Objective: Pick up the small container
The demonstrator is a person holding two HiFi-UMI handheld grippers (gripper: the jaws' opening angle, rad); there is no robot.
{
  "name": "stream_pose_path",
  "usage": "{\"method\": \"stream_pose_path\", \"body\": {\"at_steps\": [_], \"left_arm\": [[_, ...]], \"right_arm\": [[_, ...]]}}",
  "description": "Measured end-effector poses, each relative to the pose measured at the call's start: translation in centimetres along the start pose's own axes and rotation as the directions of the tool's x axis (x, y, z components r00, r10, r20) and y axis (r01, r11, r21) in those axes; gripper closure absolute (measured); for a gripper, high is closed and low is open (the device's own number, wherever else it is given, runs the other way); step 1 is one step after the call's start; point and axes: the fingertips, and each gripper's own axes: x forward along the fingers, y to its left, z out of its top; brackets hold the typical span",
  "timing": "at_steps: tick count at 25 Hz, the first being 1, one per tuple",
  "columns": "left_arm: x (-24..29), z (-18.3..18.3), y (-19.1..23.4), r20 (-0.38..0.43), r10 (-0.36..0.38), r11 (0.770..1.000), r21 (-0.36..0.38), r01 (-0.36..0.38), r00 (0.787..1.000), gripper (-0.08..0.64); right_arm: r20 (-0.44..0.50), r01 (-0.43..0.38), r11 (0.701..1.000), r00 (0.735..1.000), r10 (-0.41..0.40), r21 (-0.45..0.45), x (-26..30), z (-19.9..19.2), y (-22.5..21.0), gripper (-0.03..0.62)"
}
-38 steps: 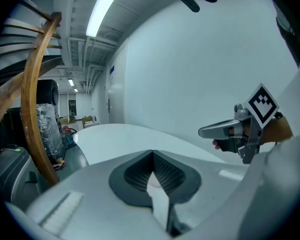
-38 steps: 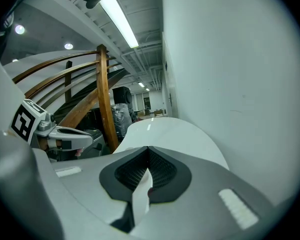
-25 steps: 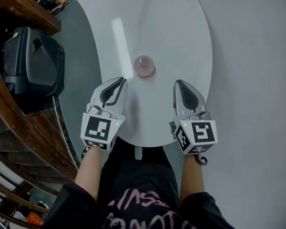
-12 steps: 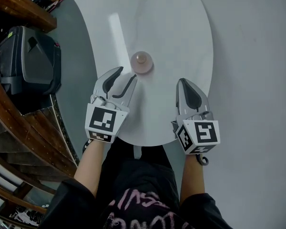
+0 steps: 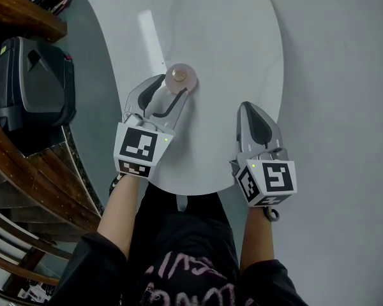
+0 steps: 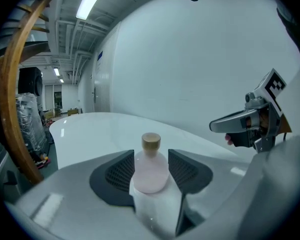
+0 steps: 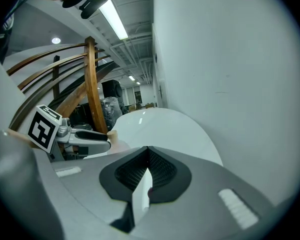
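The left gripper has moved forward; its fingers now stand wide apart on either side of the small container, upright left of the table's middle. It looks light, smooth and round, likely slippery: squeeze the belly squarely, not the cap. The right gripper is closed and empty by the near edge.

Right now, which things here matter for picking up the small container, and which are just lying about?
In the job: small pink round container with tan cap; left tool, jaws apart on either side of it; white oval table it stands on.
Lying about: right tool, shut and empty; black and grey case on the floor; curved wooden rails.
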Motion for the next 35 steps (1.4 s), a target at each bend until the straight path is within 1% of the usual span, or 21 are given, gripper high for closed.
{"method": "stream_pose_path", "body": {"at_steps": [5,11,15,20,26,35], "left_arm": [[1.4,-0.2,-0.2,0.002,-0.008,1.0,-0.01,0.008,1.0,0.359],[2.3,0.0,-0.1,0.016,-0.01,1.0,-0.015,0.01,1.0,0.359],[2.5,0.1,-0.1,0.02,-0.008,1.0,0.003,0.008,1.0,0.359],[2.8,0.5,-0.1,0.051,-0.007,1.0,0.01,0.006,0.999,0.359],[2.6,0.7,-0.1,0.079,-0.01,0.999,0.037,0.007,0.997,0.361],[2.5,1.1,-0.2,0.117,-0.026,0.999,0.042,0.022,0.993,0.397]], "right_arm": [[-0.013,0.022,1.0,1.0,-0.022,0.001,-0.2,-0.8,-1.3,0.575],[-0.023,0.034,0.999,0.999,-0.034,0.007,-0.2,-1.2,-1.5,0.575],[-0.029,0.042,0.999,0.999,-0.042,0.009,-0.3,-1.3,-1.9,0.575],[-0.038,0.048,0.999,0.998,-0.047,0.007,-0.3,-1.5,-2.3,0.575],[-0.05,0.05,0.999,0.998,-0.05,0.004,-0.3,-2.0,-2.1,0.575],[-0.06,0.051,0.999,0.997,-0.051,-0.004,-0.3,-2.3,-1.9,0.575]]}}
